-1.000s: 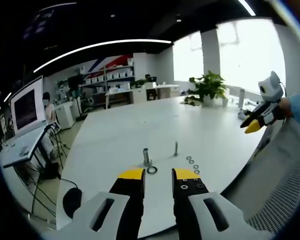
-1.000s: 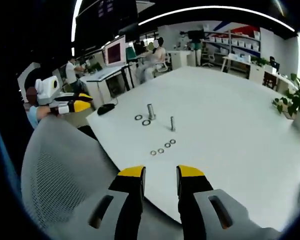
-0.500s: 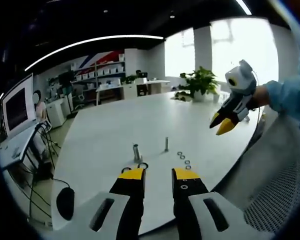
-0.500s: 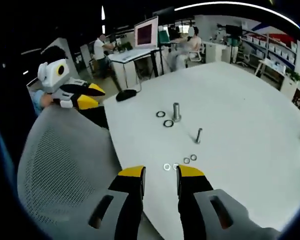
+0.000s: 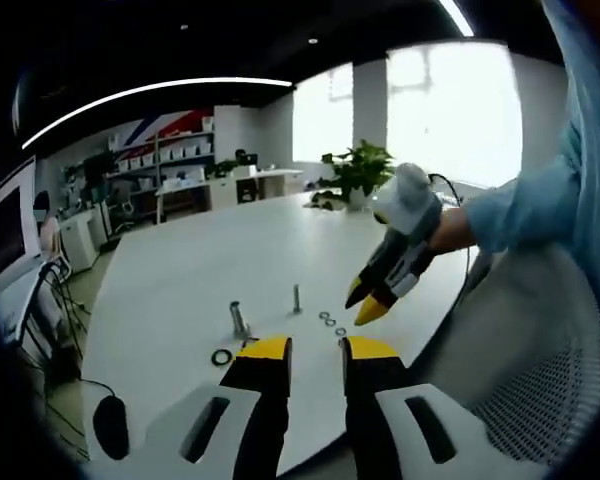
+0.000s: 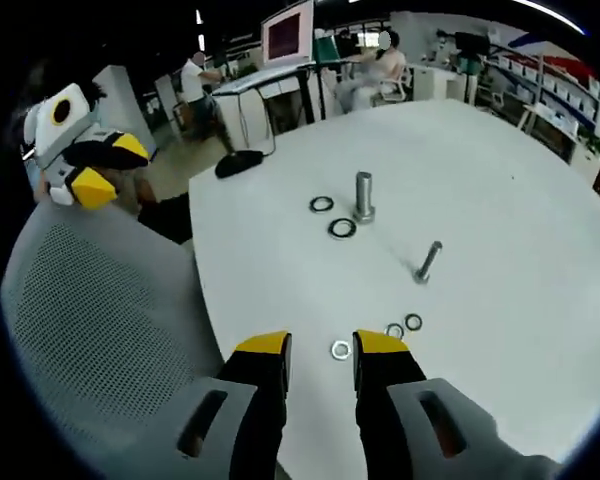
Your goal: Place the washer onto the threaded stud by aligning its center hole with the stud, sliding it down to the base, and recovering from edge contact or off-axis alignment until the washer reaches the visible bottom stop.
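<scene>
Steel washer [image 6: 340, 350] lay flat on white table [image 6: 500, 180], low centre of right gripper view, just ahead of right gripper [image 6: 321, 346], jaws spread, empty. Two more small washers [image 6: 404, 326] beside it. Thin threaded stud [image 6: 427, 261] stood mid-right; thicker stud [image 6: 363, 196] above, two dark rings [image 6: 332, 216] near. Left gripper [image 5: 315, 347] spread, empty. Risk: thin flat washer slipping from pinch, or neighbours knocked.

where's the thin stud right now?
Right gripper view: the thin stud stands on the white table, right of the thick stud, beyond the small washers.
</scene>
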Demonstrator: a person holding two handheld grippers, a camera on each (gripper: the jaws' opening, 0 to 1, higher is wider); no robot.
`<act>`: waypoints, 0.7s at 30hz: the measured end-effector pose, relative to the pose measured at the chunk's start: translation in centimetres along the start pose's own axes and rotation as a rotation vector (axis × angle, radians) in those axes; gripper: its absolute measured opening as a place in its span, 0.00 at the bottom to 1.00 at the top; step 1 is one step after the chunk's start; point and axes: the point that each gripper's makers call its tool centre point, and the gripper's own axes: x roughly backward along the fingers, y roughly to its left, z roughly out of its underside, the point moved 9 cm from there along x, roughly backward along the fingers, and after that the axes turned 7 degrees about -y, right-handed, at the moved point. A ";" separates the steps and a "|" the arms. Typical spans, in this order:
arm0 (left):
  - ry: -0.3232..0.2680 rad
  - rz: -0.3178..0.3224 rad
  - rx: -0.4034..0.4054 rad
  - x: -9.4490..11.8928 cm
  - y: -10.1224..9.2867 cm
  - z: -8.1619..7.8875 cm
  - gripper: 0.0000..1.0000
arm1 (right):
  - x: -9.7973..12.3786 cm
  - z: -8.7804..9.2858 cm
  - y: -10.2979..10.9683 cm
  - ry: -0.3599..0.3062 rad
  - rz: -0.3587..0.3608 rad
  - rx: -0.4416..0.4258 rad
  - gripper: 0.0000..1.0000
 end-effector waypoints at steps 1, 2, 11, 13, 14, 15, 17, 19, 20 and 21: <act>0.003 0.017 -0.003 -0.1 -0.1 0.0 0.18 | -0.5 0.6 0.1 0.036 -0.017 0.008 0.27; 0.007 0.045 -0.004 -0.2 0.0 0.0 0.18 | -0.6 1.0 0.2 0.077 -0.038 0.029 0.27; 0.004 0.117 -0.021 -0.7 -0.1 -0.2 0.17 | -2.5 1.9 0.0 0.134 -0.050 0.137 0.26; 0.010 0.117 -0.006 -0.9 -0.1 -0.2 0.17 | -2.5 2.2 -0.3 0.133 -0.042 0.132 0.24; 0.010 0.116 -0.009 -0.9 -0.2 -0.2 0.17 | -2.5 2.3 -0.5 0.132 -0.037 0.130 0.24; 0.009 0.113 -0.011 -0.9 -0.2 -0.2 0.17 | -2.5 2.4 -0.7 0.134 -0.034 0.129 0.24; 0.017 0.107 0.000 -0.9 -0.1 -0.1 0.17 | -2.6 2.6 -1.0 0.130 -0.027 0.125 0.24; 0.028 0.103 0.009 -1.0 -0.1 0.0 0.18 | -2.7 2.6 -1.3 0.125 -0.024 0.096 0.23; 0.029 0.101 0.010 -1.0 -0.1 0.0 0.18 | -2.7 2.6 -1.3 0.120 -0.028 0.088 0.21; 0.025 0.093 0.013 -1.0 0.0 0.0 0.18 | -2.7 2.5 -1.2 0.112 -0.028 0.083 0.21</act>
